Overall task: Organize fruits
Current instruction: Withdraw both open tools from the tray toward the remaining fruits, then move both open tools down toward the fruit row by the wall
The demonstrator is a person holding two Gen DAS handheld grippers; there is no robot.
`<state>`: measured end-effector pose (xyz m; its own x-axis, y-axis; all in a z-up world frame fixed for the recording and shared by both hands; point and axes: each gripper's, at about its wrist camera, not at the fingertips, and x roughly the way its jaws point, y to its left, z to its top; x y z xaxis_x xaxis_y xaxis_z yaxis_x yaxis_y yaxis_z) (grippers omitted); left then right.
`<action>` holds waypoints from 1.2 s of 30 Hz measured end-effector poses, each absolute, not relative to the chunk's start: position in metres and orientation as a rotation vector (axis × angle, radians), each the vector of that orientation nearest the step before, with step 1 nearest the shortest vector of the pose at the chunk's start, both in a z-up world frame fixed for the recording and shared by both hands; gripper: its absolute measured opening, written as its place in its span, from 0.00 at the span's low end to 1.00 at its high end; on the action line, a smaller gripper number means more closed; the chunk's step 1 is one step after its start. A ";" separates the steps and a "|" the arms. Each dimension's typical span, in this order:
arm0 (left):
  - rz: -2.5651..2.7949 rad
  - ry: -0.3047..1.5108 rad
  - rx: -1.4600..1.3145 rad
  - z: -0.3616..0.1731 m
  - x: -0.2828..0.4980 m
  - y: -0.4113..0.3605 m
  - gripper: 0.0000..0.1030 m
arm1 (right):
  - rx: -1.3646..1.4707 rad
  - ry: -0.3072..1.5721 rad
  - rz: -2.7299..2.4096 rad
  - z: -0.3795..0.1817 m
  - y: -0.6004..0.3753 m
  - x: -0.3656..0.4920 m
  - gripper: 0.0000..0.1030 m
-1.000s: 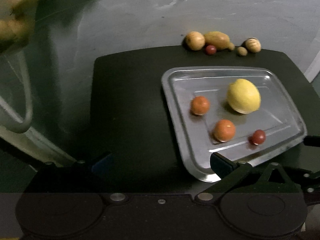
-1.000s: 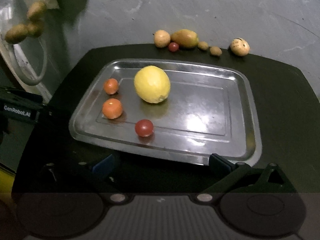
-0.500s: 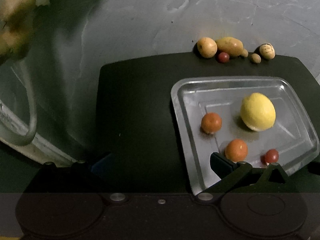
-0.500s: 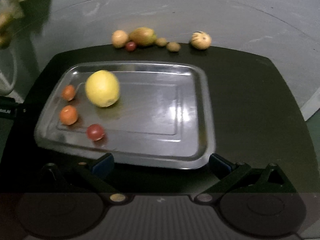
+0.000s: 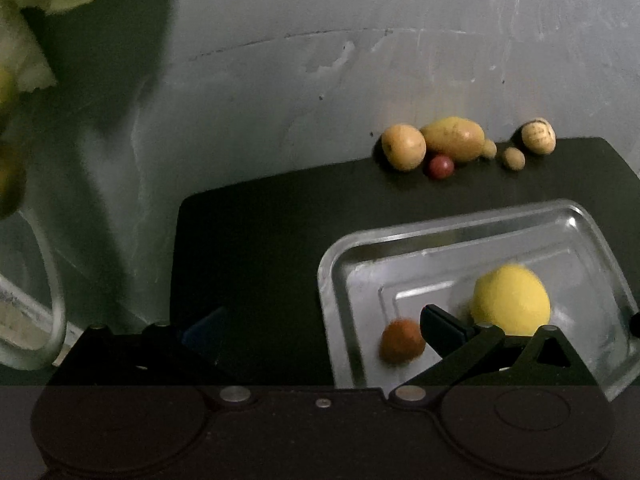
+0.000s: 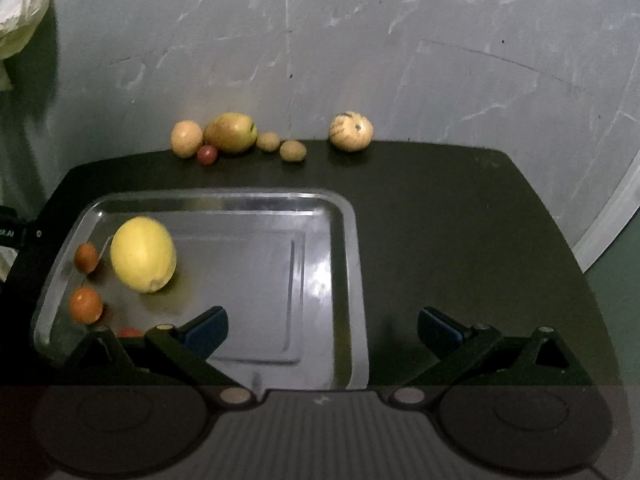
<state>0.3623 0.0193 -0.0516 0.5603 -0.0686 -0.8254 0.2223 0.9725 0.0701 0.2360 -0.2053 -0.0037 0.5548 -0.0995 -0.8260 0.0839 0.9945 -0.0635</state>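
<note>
Left gripper (image 5: 320, 326): jaws spread, empty, over the mat's near edge.
Right gripper (image 6: 322, 328): jaws apart, empty, above the tray (image 6: 344, 240).
Tray: holds lemon (image 6: 143, 254), small orange fruits (image 6: 85, 304).
Far edge: loose fruit row (image 6: 230, 133) along the black mat (image 6: 460, 220).

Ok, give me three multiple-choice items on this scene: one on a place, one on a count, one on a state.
1. Where does the lemon lie?
A. on the metal tray
B. by the wall
C. in a gripper

2. How many fruits sit in the row by the wall?
A. three
B. six
C. nine

3. How stands the right gripper?
A. shut on the lemon
B. shut, empty
C. open, empty

Answers:
1. A: the lemon rests in the tray's left part, beside two small orange fruits.
2. B: the right wrist view shows six along the table's far edge, from the tan round fruit to the pale striped fruit.
3. C: its fingers stand wide apart with nothing between.
</note>
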 end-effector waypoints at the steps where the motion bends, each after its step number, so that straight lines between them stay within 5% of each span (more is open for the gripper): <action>1: -0.172 0.961 0.170 -0.051 0.365 0.017 0.99 | -0.018 0.971 -0.106 -0.004 -0.206 0.239 1.00; 36: -0.224 0.950 0.118 -0.083 0.467 -0.101 0.99 | -0.072 0.890 0.128 -0.037 -0.232 0.359 0.96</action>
<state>0.4670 -0.1014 -0.0829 0.5604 -0.1384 -0.8166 0.2413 0.9704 0.0012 0.3590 -0.2318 -0.0366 0.6226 0.0814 -0.7783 -0.1416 0.9899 -0.0097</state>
